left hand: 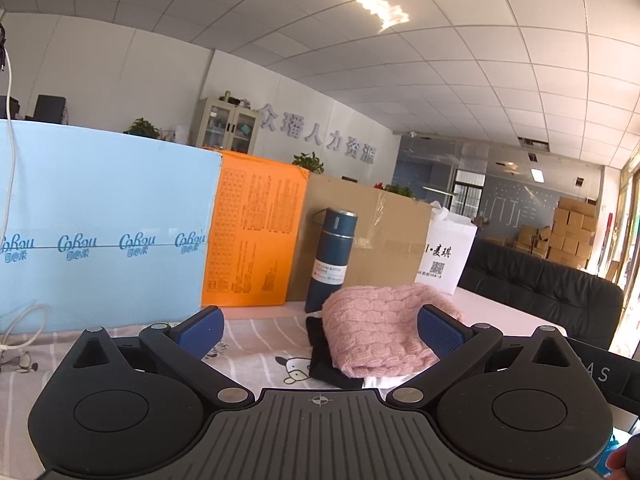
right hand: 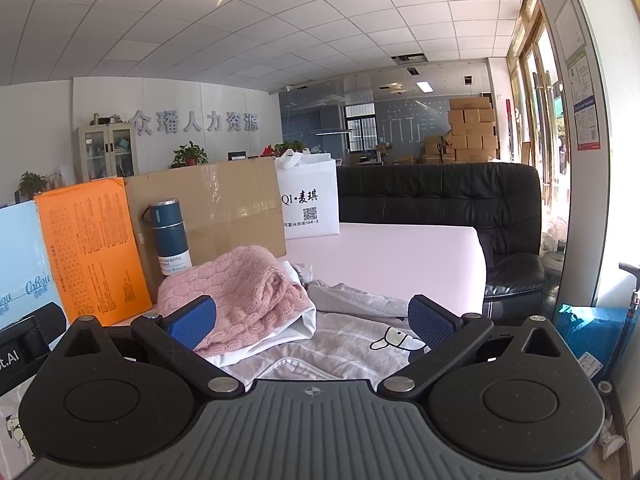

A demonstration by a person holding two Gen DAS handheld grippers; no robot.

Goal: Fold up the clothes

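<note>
Lying bunched, a pink cable-knit sweater point(right hand: 240, 300) tops white garments point(right hand: 292, 328) on a striped cartoon-print cloth point(right hand: 340, 344); boxes point(right hand: 208, 208) behind; left gripper point(left hand: 320, 330) and right gripper point(right hand: 312, 320) both gape wide, empty.

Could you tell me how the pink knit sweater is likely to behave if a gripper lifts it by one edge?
The pink sweater would probably droop: its thick cable knit already lies in soft folds. It likely grips well, being fuzzy. Lifting it might drag the white garment beneath.

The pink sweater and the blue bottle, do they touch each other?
Cannot tell. In the right wrist view the pink sweater overlaps the base of the blue bottle, hiding any gap. The left wrist view shows them close, without plain contact.
</note>
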